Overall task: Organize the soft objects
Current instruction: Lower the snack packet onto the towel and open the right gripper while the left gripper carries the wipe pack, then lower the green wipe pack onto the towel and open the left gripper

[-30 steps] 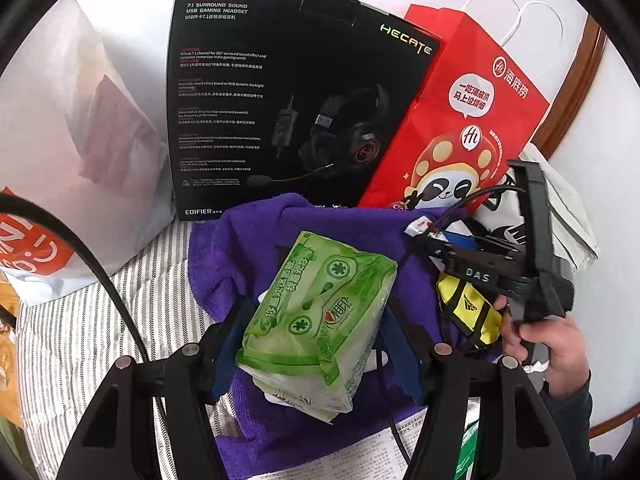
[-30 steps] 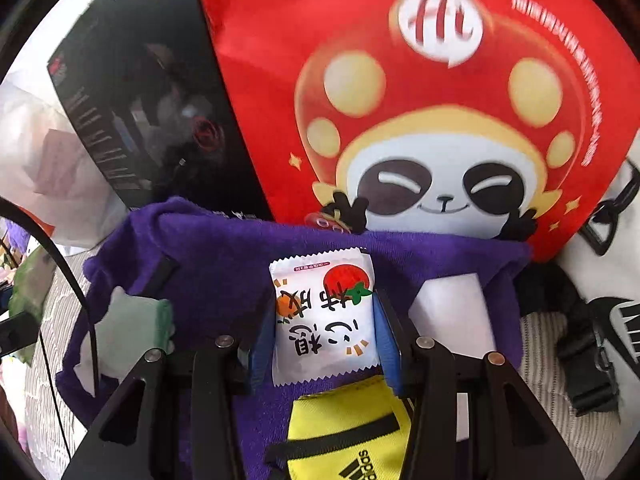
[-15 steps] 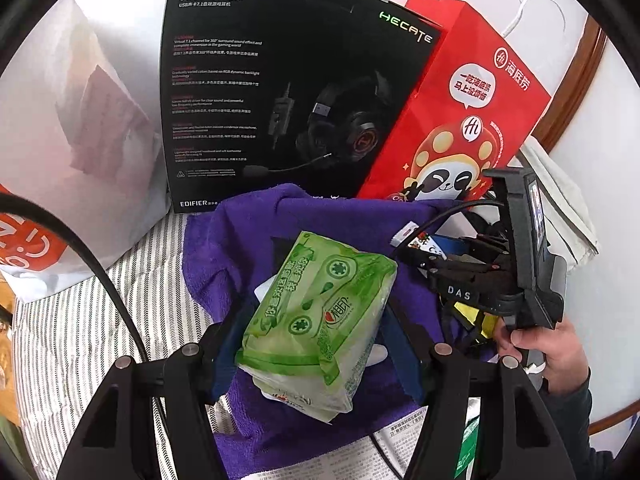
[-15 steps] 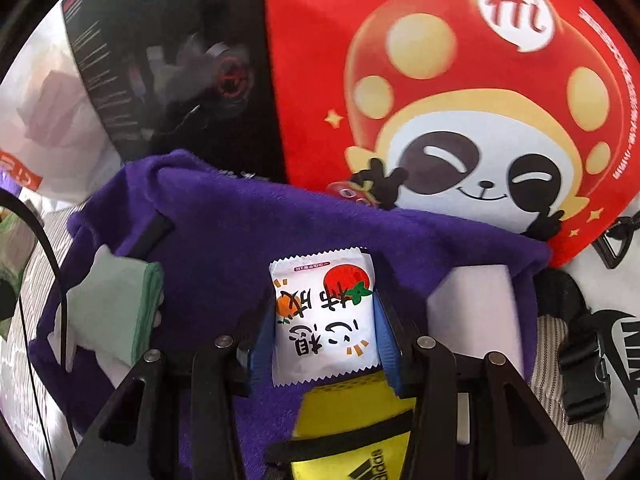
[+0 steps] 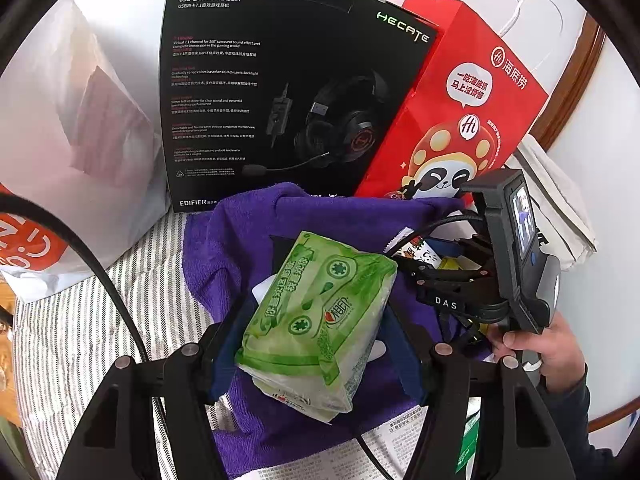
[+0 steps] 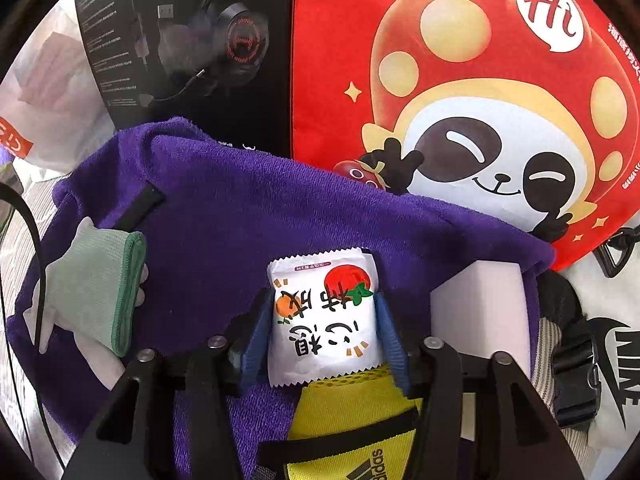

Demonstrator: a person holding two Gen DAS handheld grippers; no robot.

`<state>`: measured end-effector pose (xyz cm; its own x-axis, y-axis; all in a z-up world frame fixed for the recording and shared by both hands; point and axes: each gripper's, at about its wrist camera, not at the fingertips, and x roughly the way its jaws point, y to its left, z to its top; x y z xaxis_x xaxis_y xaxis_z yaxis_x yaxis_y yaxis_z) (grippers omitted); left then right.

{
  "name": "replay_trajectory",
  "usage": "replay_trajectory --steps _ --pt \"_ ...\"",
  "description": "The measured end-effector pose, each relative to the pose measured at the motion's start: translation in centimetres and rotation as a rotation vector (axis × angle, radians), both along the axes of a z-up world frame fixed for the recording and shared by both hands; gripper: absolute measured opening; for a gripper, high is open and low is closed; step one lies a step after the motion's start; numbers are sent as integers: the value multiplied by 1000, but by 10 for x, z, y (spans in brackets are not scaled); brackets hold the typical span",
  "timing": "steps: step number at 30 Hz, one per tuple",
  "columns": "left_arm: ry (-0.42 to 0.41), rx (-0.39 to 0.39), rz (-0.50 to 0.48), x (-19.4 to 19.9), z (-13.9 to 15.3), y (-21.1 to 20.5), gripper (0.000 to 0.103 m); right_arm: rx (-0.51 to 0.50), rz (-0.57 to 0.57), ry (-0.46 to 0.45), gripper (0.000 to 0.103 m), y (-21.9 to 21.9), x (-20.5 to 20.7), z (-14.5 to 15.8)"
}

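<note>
I am putting soft things down on the purple towel (image 6: 248, 216). My right gripper (image 6: 325, 322) points down at the towel. Its jaws have just been opening, and the small white snack packet (image 6: 324, 320) sits loose between them, partly on the yellow pouch (image 6: 352, 412). I think the next move is to lift this gripper away and leave the packet there. My left gripper (image 5: 316, 332) also tilts down over the towel. Its jaws are about half open and squeeze the green tissue pack (image 5: 316, 320), held above the towel. I think it goes down next.
</note>
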<state>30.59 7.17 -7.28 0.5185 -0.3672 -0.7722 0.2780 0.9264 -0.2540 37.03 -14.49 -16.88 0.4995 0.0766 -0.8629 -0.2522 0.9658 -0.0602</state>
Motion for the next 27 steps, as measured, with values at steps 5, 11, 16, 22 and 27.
replay_trajectory --steps 5,11,16,22,27 --pt "8 7 9 1 -2 1 64 -9 14 5 78 2 3 2" --pt "2 11 33 1 -1 5 64 32 -5 24 79 -10 2 11" --pt "-1 1 62 1 2 14 64 110 -15 17 79 -20 -2 27" --pt "-3 5 55 0 3 8 64 185 -40 -14 79 -37 -8 52" --pt "-12 18 -2 -3 5 -11 64 197 -61 -45 79 -54 -15 76"
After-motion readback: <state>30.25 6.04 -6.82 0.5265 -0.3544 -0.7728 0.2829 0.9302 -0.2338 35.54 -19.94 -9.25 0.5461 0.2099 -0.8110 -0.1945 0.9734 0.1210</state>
